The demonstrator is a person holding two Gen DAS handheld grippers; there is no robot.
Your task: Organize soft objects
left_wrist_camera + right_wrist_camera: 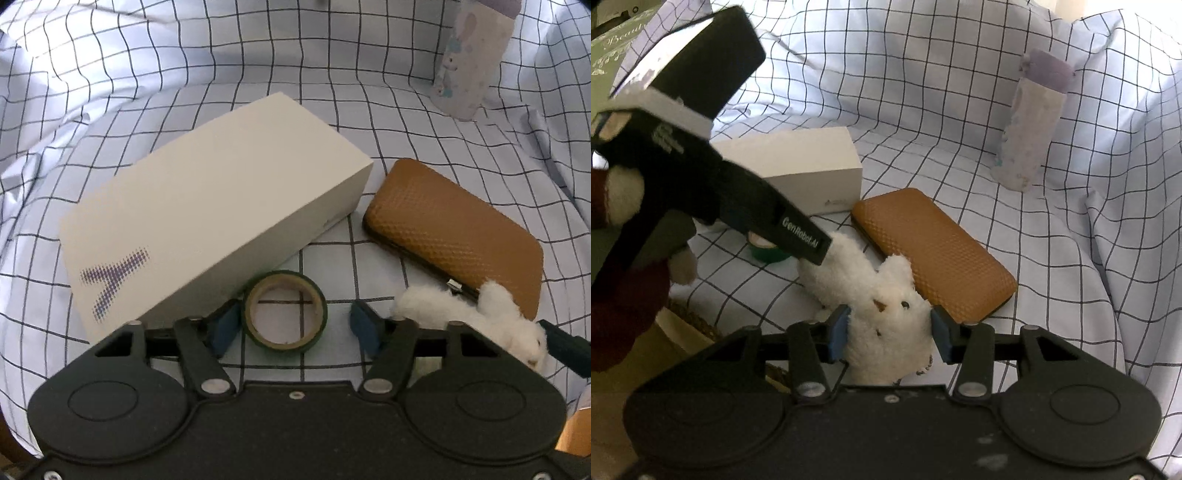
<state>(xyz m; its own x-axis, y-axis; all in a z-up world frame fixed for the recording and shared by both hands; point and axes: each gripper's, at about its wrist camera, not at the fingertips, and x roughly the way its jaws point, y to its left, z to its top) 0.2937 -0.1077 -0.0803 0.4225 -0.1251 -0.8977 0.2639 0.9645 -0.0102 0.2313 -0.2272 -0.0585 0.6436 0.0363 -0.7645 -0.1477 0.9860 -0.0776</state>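
Risk sits mostly with the white plush toy [882, 314], the soft thing of this task, which lies on the checked cloth [960, 92] with its ears pointing toward the brown case [934, 254]. The right tongs [888, 332] are narrow and squeeze the head of the toy between the 2 blue pads [837, 332]. Plush gives way under pressure, so I judge the grip may hold only the fur and not the body; on lifting, the toy can slip out or hang to one side. One ear touches the edge of the brown case, so a quick pull may drag the case along the cloth.

The left tongs [295, 328] stand half open around the green tape roll [284, 310]. The left pad [225, 328] is against the roll, and the right pad [364, 328] is apart from it, so nothing is held there. The roll lies just beside the white box [214, 210]. If these tongs close, they take a hard thing and not a soft one, which I think is a mistake for this task. In the right wrist view the left tongs also reach close to the toy's body, so the 2 tools may collide.
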